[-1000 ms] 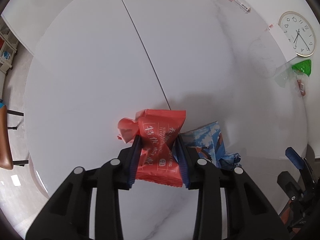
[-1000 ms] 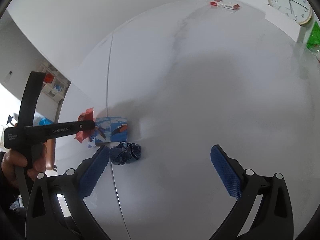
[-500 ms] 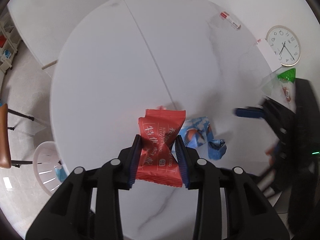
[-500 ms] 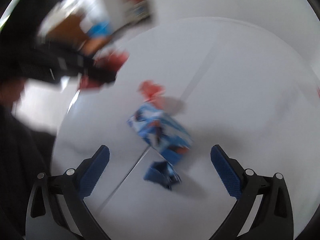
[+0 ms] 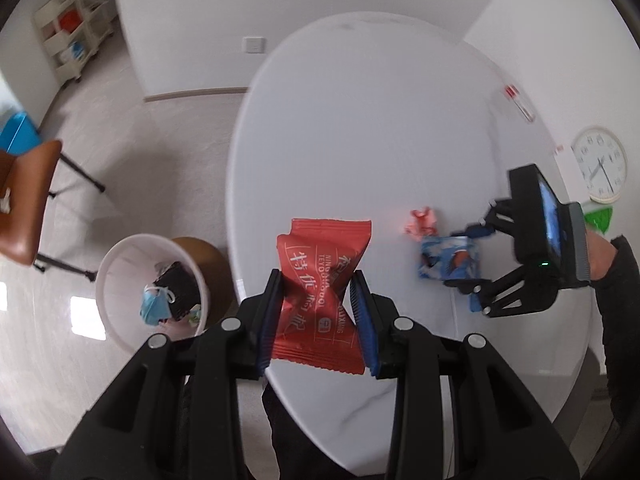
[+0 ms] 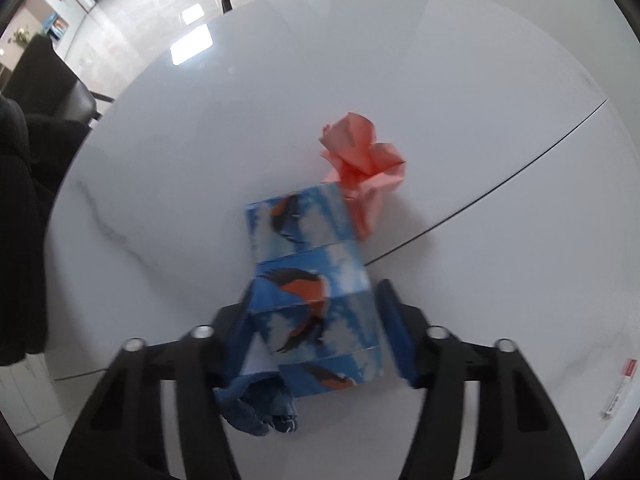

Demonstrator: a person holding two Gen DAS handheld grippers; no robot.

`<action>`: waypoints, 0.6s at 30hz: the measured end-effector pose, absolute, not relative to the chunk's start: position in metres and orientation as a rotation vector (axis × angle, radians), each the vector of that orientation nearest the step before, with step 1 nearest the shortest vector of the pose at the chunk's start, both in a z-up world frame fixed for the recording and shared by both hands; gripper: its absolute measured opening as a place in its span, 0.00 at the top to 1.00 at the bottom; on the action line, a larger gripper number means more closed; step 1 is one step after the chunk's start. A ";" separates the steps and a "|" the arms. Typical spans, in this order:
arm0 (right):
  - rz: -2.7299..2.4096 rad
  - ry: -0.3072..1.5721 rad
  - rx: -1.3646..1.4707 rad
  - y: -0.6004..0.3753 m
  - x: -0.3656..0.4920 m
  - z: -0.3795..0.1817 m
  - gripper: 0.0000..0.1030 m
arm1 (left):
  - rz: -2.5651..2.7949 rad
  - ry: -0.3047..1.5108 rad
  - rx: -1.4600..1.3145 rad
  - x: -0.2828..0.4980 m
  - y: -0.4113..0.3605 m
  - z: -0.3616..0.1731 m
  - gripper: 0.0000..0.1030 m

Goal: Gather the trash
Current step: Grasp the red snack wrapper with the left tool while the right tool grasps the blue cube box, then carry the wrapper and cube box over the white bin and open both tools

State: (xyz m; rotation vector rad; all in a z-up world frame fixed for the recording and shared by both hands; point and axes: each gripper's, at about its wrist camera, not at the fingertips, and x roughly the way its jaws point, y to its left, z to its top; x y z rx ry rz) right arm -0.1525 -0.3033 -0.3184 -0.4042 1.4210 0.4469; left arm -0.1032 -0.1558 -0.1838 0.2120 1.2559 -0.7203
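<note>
Between right tool [image 6: 316, 332] closing pads: blue wrapper [image 6: 312, 292].

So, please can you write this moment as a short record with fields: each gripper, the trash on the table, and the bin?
left gripper: shut on the red snack packet
right gripper: closing, the blue bird-print paper between its jaws
still on table: pink crumpled paper, beside the blue one
bin: white, on the floor beside the table, with trash inside

Bright even daylight, soft shadows, window glare on floor, fisheye-bent edges, slight motion blur
</note>
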 end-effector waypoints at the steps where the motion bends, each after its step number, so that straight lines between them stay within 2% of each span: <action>1: 0.446 1.427 -0.389 -0.301 -0.151 -0.316 0.49 | -0.711 1.257 0.205 -0.102 -0.152 -0.184 0.67; 10: 0.326 1.333 -0.203 -0.289 -0.161 -0.263 0.49 | -0.645 1.232 0.166 -0.071 -0.097 -0.174 0.67; 18: 0.084 0.972 0.254 -0.251 -0.164 -0.166 0.49 | -0.578 1.211 0.192 -0.039 -0.032 -0.162 0.67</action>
